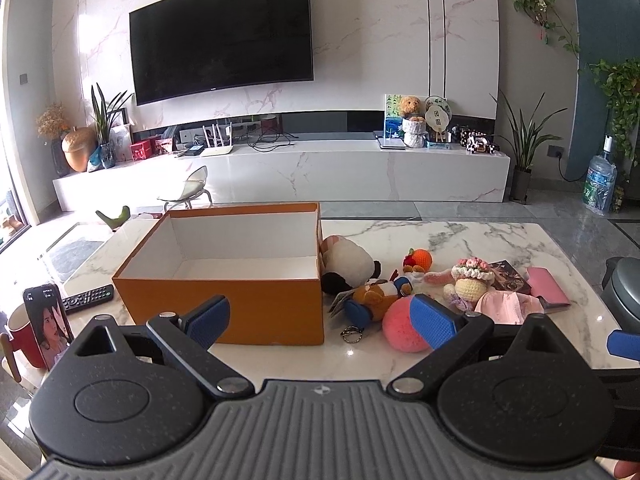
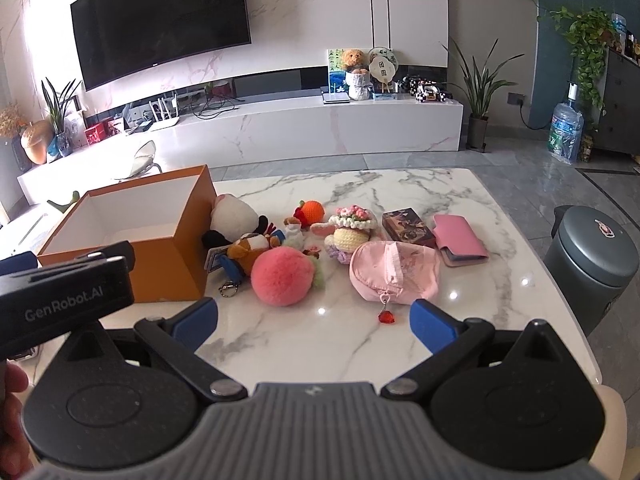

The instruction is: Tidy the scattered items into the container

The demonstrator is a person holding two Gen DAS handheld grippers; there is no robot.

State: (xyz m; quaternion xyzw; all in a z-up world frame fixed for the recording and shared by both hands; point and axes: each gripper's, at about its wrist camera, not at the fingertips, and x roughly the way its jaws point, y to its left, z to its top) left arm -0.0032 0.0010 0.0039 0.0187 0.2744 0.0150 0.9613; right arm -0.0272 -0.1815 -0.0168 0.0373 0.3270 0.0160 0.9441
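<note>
"GenRobot.AI" reads on left gripper [image 2: 66,300] body. Both left gripper and right gripper [image 2: 314,322] released, holding nothing. One orange box [image 1: 224,308] at 10 o'clock on marble table [image 2: 440,200]; one pink pompom [image 2: 282,276], one pink pouch [image 2: 394,270] at 12.

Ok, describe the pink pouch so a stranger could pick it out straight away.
Start at the orange box on the marble table; the toys lie in a cluster to its right. At the near edge of that cluster, right of the fluffy pink ball, lies the pink pouch. It alone is smooth fabric with a zip, and a red charm dangles from it.
</note>
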